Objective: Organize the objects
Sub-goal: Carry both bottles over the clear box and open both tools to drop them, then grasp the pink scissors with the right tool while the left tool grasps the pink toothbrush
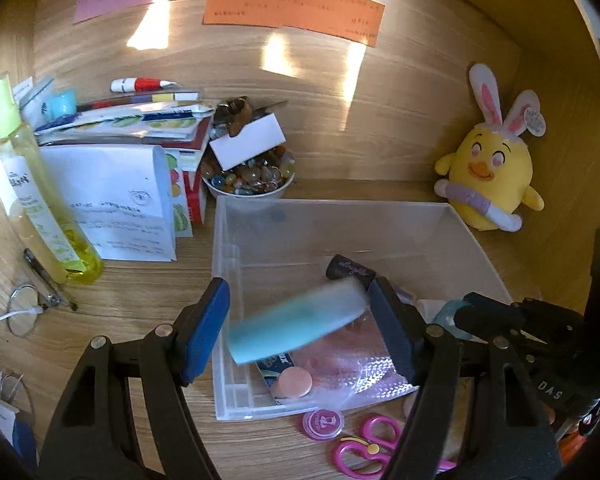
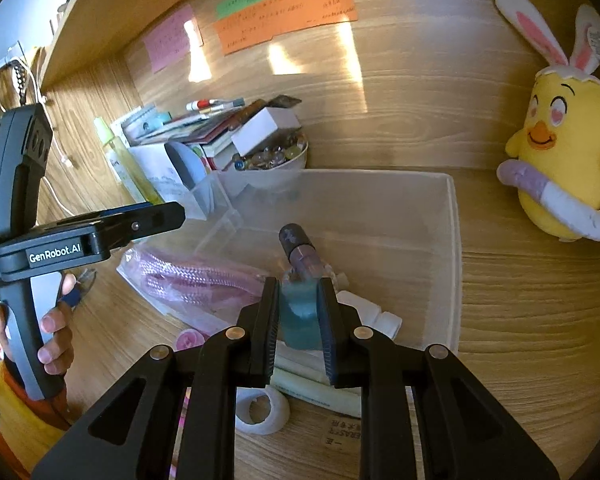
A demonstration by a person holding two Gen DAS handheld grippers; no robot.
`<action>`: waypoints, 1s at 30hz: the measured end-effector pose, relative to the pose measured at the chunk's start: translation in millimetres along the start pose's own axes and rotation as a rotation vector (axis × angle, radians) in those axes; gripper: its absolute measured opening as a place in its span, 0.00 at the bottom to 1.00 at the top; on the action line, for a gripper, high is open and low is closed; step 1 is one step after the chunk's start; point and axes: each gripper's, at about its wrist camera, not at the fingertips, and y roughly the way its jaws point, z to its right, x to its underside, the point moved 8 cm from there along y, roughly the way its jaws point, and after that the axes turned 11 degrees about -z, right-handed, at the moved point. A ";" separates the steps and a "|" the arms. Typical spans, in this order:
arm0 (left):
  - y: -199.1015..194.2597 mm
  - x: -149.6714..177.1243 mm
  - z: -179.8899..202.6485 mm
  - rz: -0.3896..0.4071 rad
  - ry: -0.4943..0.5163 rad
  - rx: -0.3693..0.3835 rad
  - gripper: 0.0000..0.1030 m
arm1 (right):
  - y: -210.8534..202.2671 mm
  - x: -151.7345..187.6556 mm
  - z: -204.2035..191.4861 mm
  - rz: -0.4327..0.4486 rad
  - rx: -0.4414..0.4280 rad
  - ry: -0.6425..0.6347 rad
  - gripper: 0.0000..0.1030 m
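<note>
A clear plastic bin (image 1: 340,216) (image 2: 454,256) stands on the wooden desk. A teal tube with a dark cap (image 1: 296,326) shows blurred between my left gripper's (image 1: 300,332) wide-open fingers, over the bin's near left part. My right gripper (image 2: 299,312) is shut on the teal tube (image 2: 298,316), its dark cap (image 2: 294,238) pointing into the bin. A shiny pink packet (image 1: 352,364) (image 2: 188,280) lies in the bin. The right gripper shows at the lower right of the left wrist view (image 1: 472,308).
A yellow chick plush (image 1: 490,176) (image 2: 560,148) stands right of the bin. A bowl of glass beads (image 1: 248,180), stacked books (image 1: 120,128) and a yellow spray bottle (image 1: 40,196) stand left. Pink scissors (image 1: 364,446), a pink round tin (image 1: 323,422) and a tape roll (image 2: 260,410) lie in front.
</note>
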 end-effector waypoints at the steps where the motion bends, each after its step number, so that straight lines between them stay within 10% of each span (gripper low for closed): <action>1: 0.0 0.2 1.4 -0.001 0.005 0.002 0.70 | 0.4 0.2 -0.7 -0.001 0.007 -0.006 0.17; 12: -27.6 7.1 18.9 0.056 0.068 -0.004 0.86 | -13.7 2.4 -6.3 0.032 0.079 -0.038 0.51; 30: -54.1 75.4 33.0 0.026 0.115 -0.021 0.97 | -59.2 42.3 9.9 0.064 0.194 -0.032 0.66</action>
